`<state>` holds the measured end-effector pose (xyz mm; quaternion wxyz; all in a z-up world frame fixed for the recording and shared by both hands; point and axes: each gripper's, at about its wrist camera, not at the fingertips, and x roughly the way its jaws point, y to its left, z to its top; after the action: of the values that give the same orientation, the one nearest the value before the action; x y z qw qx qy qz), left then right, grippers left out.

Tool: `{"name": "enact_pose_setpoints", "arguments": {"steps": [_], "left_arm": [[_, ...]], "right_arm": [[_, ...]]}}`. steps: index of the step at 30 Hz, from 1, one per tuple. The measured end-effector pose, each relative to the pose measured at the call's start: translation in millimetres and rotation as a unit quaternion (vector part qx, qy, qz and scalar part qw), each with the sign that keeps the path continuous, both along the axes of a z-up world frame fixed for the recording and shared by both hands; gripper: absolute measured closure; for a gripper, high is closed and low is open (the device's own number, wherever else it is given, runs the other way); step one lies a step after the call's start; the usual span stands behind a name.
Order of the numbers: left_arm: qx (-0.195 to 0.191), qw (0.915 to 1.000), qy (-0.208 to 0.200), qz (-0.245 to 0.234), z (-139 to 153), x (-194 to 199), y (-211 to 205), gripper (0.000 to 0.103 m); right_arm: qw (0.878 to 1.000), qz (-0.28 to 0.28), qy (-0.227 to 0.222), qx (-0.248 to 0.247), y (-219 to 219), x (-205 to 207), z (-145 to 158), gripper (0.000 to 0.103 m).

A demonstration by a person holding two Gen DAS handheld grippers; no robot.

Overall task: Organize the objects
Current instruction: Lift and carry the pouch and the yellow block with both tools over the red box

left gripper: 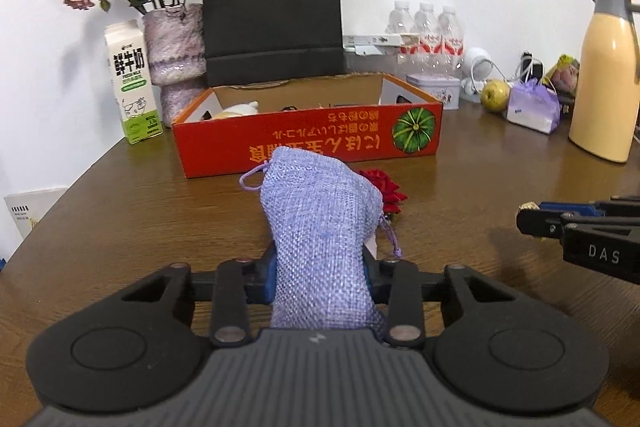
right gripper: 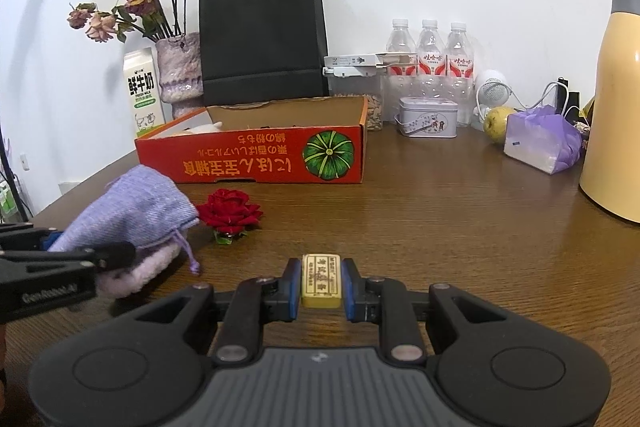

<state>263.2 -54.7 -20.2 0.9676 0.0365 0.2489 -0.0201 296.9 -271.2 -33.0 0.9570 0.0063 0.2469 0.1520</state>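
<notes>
My left gripper [left gripper: 320, 279] is shut on a purple woven drawstring pouch [left gripper: 320, 227] and holds it above the brown table; the pouch also shows at the left of the right wrist view [right gripper: 132, 211]. My right gripper [right gripper: 321, 285] is shut on a small gold bar [right gripper: 321, 279] with raised characters, low over the table. A red rose head [right gripper: 229, 213] lies on the table between the grippers, in front of the open red cardboard box [right gripper: 256, 159] with a pumpkin picture. The right gripper's tip [left gripper: 532, 219] shows at the right of the left wrist view.
Behind the box stand a black paper bag [right gripper: 260, 35], a vase of dried roses [right gripper: 178, 71] and a milk carton [right gripper: 143, 91]. To the right are water bottles [right gripper: 430, 63], a tin [right gripper: 427, 117], a pear [right gripper: 496, 125], a purple packet [right gripper: 540, 143] and a yellow flask [right gripper: 616, 99].
</notes>
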Motion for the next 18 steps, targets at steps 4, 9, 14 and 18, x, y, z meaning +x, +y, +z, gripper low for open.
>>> {"name": "enact_pose_setpoints", "arguments": {"steps": [4,9,14,18], "left_arm": [[-0.013,0.9999,-0.005,0.000,2.4,-4.6,6.4,0.076],[-0.032,0.9994,-0.007,0.005,3.2,-10.1,15.5,0.078],[-0.046,0.9987,-0.009,0.019,4.0,-14.3,24.1,0.078],[-0.053,0.9983,-0.011,0.025,5.8,-15.2,27.3,0.078]], "right_arm": [[1.000,0.000,-0.001,0.004,-0.2,0.2,0.0,0.083],[1.000,0.000,-0.007,0.005,1.0,-1.0,0.4,0.083],[1.000,0.002,-0.021,0.001,3.5,-4.4,2.8,0.083],[0.999,0.008,-0.034,-0.002,7.6,-8.5,4.9,0.083]]}}
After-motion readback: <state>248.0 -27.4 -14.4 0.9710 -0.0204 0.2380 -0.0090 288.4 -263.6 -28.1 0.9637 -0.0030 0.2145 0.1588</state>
